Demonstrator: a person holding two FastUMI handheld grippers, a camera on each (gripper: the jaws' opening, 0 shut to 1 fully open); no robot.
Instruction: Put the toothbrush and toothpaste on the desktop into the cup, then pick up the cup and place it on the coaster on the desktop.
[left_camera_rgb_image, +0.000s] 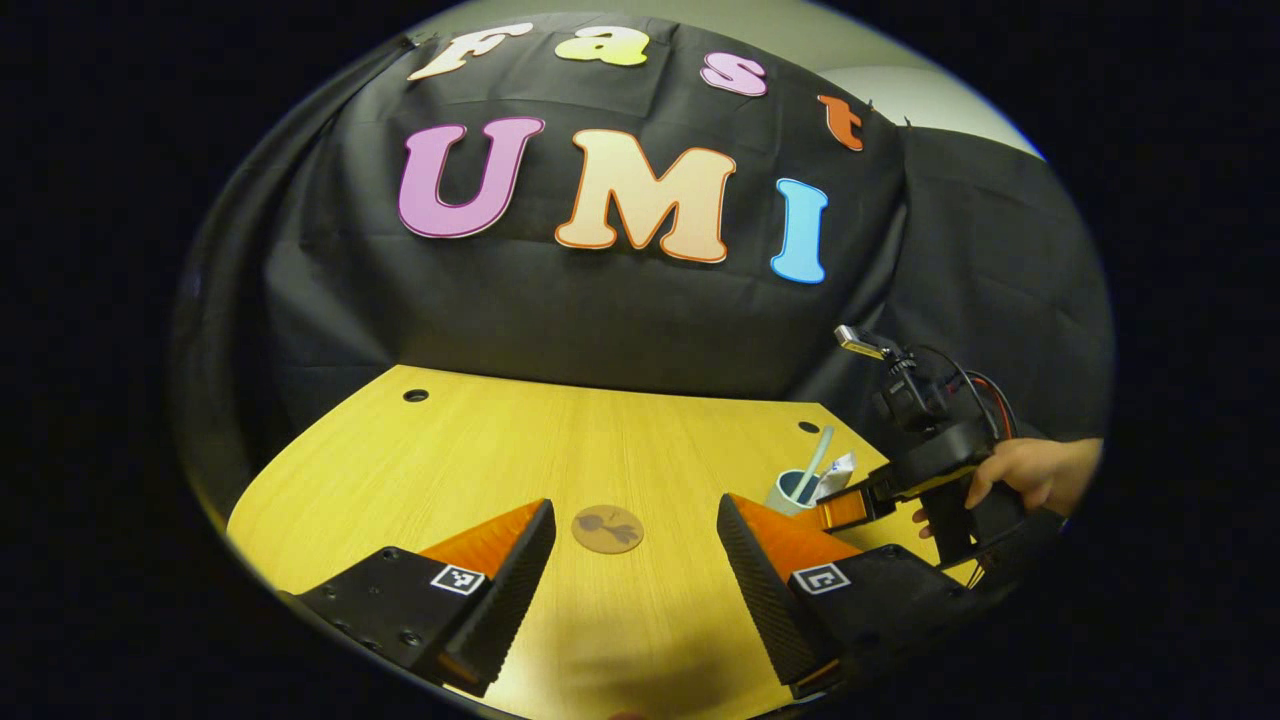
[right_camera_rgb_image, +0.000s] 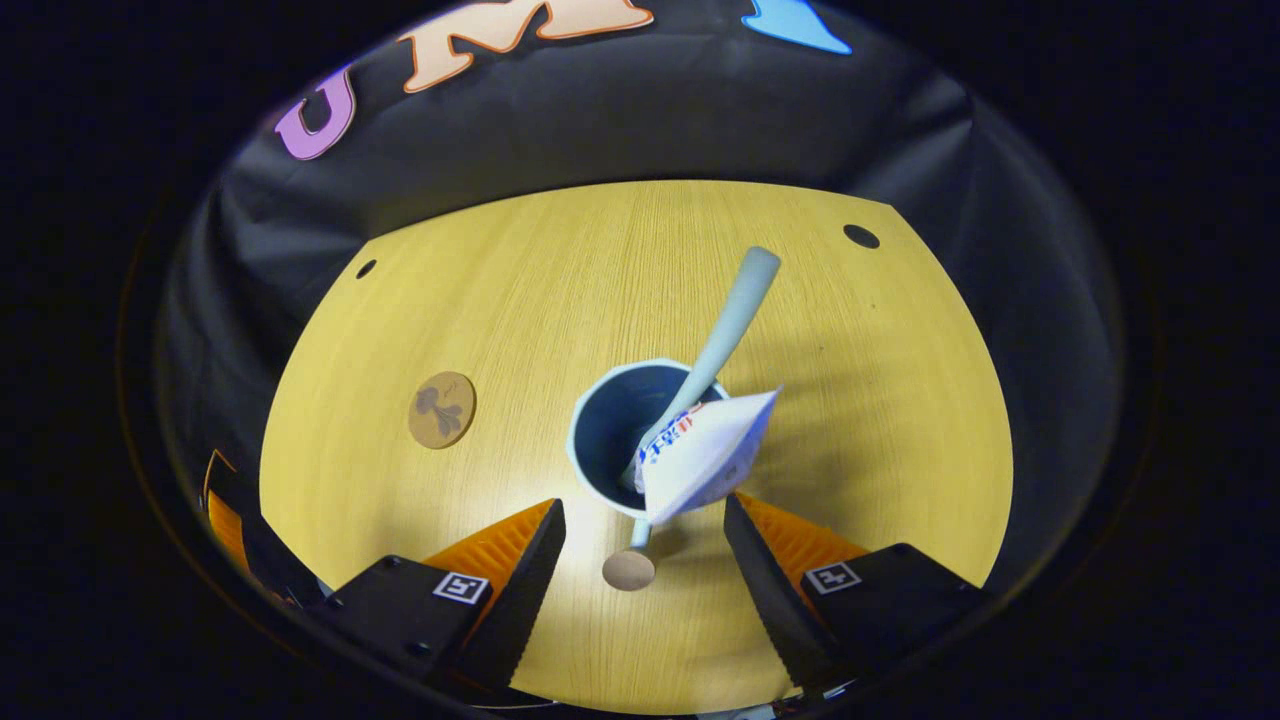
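A pale blue cup (right_camera_rgb_image: 600, 420) stands upright on the wooden desktop (right_camera_rgb_image: 560, 280). A light blue toothbrush (right_camera_rgb_image: 725, 335) leans out of it, and a white toothpaste tube (right_camera_rgb_image: 705, 455) rests against its near rim. My right gripper (right_camera_rgb_image: 642, 510) is open just in front of the cup, its fingers apart on either side of the near rim. A round brown coaster (right_camera_rgb_image: 442, 409) lies to the left. In the left gripper view my left gripper (left_camera_rgb_image: 635, 510) is open above the coaster (left_camera_rgb_image: 607, 528). The cup (left_camera_rgb_image: 793, 490) stands to its right, with the right gripper (left_camera_rgb_image: 838, 510) beside it.
A hand (left_camera_rgb_image: 1035, 472) holds the right gripper at the table's right edge. A short stem with a round tan end (right_camera_rgb_image: 628, 570) juts from the cup's near side. Cable holes (right_camera_rgb_image: 861, 236) sit near the far corners. Black cloth walls the back.
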